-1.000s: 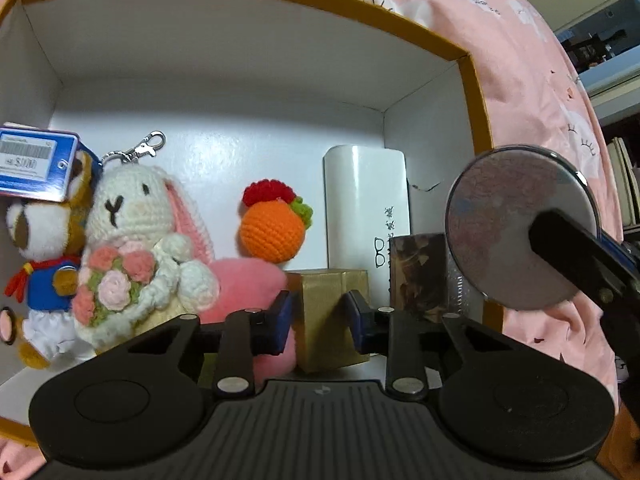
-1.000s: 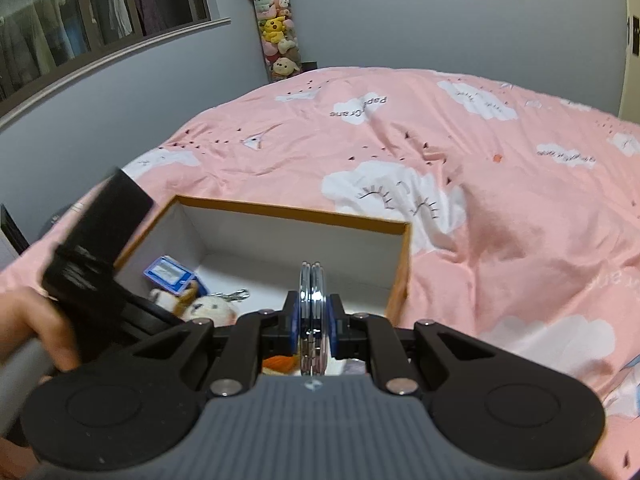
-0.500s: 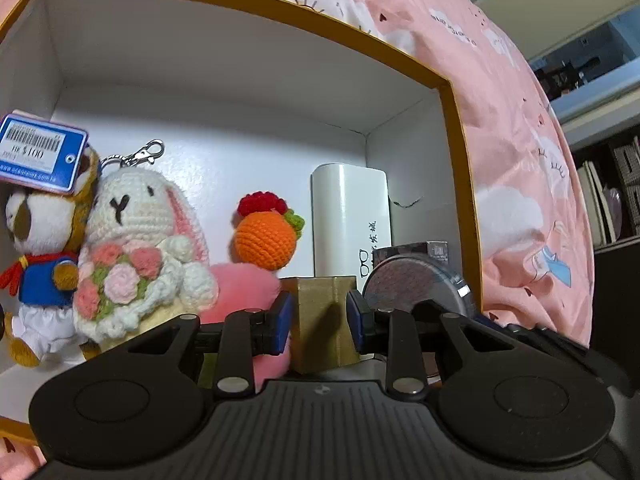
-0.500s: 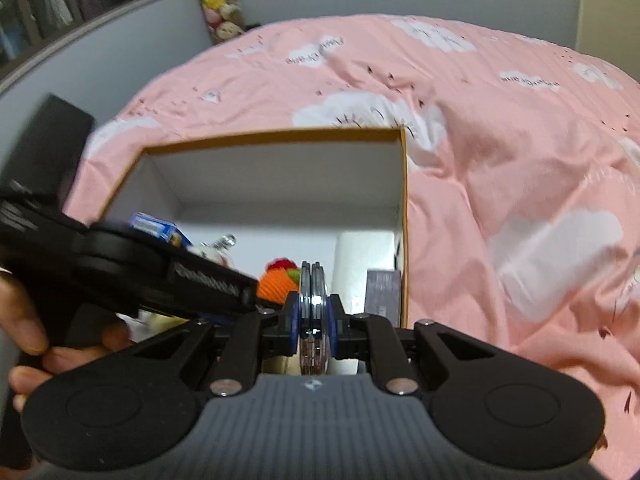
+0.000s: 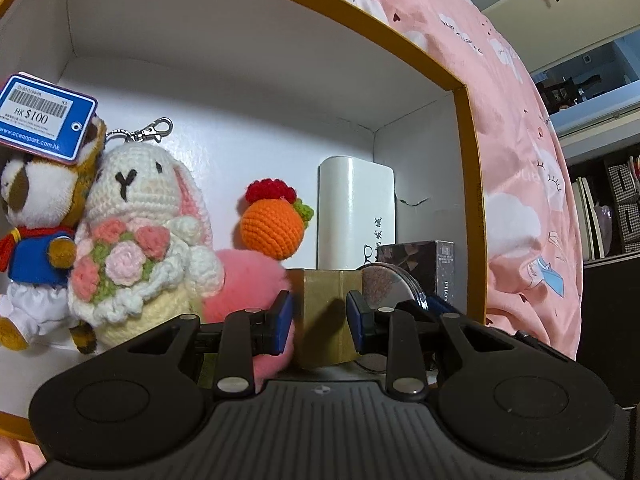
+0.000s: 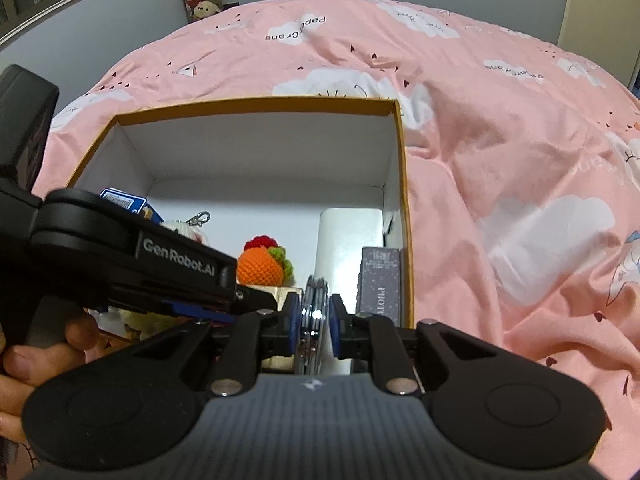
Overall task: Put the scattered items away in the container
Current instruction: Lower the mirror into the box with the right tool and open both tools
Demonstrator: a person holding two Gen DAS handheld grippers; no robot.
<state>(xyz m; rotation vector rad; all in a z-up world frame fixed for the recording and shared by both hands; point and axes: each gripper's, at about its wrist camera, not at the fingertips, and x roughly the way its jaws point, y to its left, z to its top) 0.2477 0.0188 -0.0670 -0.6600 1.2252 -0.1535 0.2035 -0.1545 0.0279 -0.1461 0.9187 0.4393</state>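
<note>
- The box (image 6: 402,184), white inside with an orange rim, sits on a bed covered by a pink cloud-print bedspread (image 6: 500,128).
- The right hand-held gripper (image 6: 314,316) reaches into the box's near right part with a round compact mirror (image 6: 314,312) standing on edge between its blue pads; its jaws are opening, and a gap shows beside the right pad.
- In the left wrist view the mirror (image 5: 386,284) stands inside the box, just right of a gold cube (image 5: 326,312) and in front of a dark carton (image 5: 424,260).
- The left hand-held gripper (image 5: 319,316) has its jaws partly open on either side of the gold cube; I cannot tell whether the pads press it.
- A white case (image 5: 354,212) stands upright by the box's right wall, just behind the carton.
- Left of the cube lie a pink puff (image 5: 244,280), a crochet orange (image 5: 272,224), a crochet rabbit (image 5: 140,232) with flowers and a plush dog (image 5: 36,216) with a blue price tag (image 5: 44,116).
- A person's hand (image 6: 24,356) grips the left handle.
</note>
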